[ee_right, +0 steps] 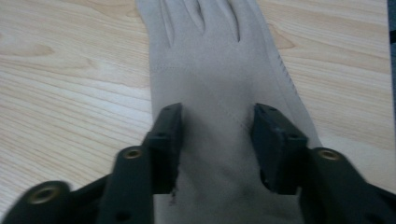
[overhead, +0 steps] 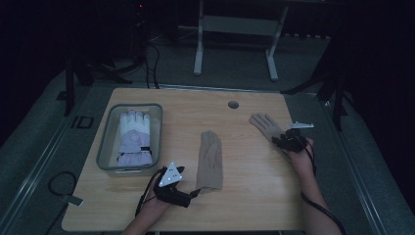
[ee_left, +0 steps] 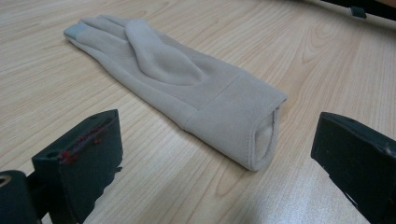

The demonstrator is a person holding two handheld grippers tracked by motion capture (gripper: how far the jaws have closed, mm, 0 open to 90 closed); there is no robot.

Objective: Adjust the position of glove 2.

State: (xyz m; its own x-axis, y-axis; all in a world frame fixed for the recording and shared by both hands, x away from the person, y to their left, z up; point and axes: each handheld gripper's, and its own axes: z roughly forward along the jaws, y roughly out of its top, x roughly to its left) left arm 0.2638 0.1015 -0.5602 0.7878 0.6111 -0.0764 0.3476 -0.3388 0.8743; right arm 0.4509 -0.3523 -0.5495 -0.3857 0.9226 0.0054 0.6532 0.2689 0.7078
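Note:
Two beige gloves lie flat on the wooden table [overhead: 244, 196]. The middle glove [overhead: 210, 159] [ee_left: 187, 79] points its fingers away from me, thumb folded on top. My left gripper [overhead: 195, 194] [ee_left: 219, 135] sits low at its cuff, jaws wide open on either side of the cuff and a little short of it. The right glove [overhead: 264, 125] [ee_right: 210, 56] lies palm down near the table's right edge. My right gripper [overhead: 280, 140] [ee_right: 218, 114] rests on its wrist part, jaws partly apart, with flat fabric between them.
A grey bin [overhead: 105, 142] at the table's left holds a white and lavender padded glove [overhead: 133, 137]. A round cable hole [overhead: 233, 105] sits near the far edge. Bare wood lies between the two beige gloves and along the front edge.

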